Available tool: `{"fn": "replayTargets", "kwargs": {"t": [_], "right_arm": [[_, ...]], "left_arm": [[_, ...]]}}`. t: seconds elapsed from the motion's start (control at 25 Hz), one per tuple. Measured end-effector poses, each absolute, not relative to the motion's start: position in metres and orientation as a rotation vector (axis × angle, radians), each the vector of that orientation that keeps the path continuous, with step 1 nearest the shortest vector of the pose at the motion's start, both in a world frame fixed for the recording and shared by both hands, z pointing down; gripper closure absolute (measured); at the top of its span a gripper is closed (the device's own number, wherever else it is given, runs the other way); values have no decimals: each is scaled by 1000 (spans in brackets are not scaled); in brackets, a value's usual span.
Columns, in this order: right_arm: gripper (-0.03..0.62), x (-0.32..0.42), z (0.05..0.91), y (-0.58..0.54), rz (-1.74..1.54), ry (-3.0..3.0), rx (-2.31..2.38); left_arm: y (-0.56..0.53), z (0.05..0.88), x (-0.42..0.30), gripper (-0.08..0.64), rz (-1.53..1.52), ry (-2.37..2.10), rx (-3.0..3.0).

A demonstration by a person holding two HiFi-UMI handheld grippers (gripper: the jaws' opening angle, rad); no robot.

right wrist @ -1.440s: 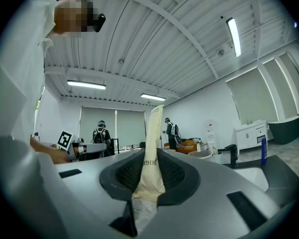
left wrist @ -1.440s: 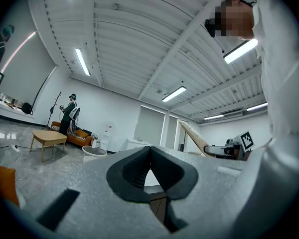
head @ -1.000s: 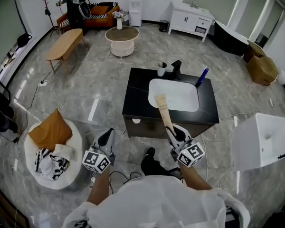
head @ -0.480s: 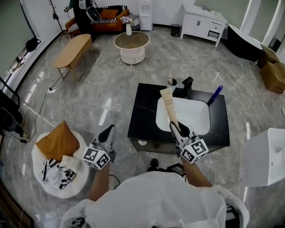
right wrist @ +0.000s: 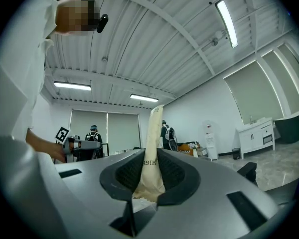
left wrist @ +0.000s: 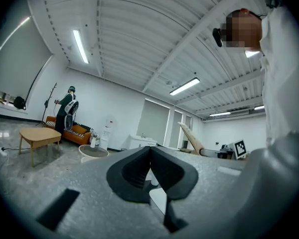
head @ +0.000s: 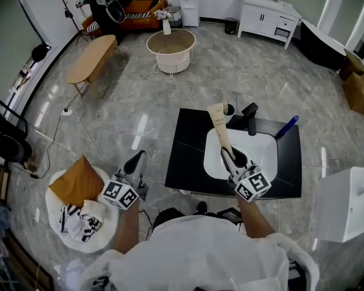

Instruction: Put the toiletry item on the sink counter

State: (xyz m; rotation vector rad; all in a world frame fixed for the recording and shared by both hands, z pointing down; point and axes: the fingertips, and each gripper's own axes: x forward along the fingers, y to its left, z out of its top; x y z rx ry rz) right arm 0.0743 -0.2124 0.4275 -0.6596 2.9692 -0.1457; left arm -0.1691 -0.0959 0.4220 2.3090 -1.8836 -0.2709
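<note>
Clamped between the jaws of the right gripper (right wrist: 148, 183) is the tube (right wrist: 153, 143), held near what looks like its crimped end, its length standing out beyond the tips. On the left gripper (left wrist: 150, 171) the jaws are together on nothing; it hangs off to the side, well clear of the counter (head: 185, 156). In the head view the right jaws sit over the near part of the basin (head: 262, 153), and the tube reaches ahead of them toward the cup (head: 229, 109) and faucet (head: 250, 117). To place it well, carry the jaws sideways off the basin to bare black top and bring the tube down flat. Part the jaws only once its length touches, so it neither rolls into the basin nor knocks the cup.
</note>
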Motion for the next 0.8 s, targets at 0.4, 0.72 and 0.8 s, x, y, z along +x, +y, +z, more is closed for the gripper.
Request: {"fn": "replayTargets", "kwargs": {"t": [0.4, 0.72, 0.8], "right_arm": [[528, 13, 469, -258, -263, 3035, -854], [528, -27, 528, -276, -439, 3057, -1036], [528, -32, 545, -278, -489, 3064, -1064]], "left_arm": [[-172, 472, -222, 546, -205, -1665, 2346], [-238, 528, -236, 546, -145, -1404, 2426], [-251, 540, -236, 546, -115, -1358, 2448]]}}
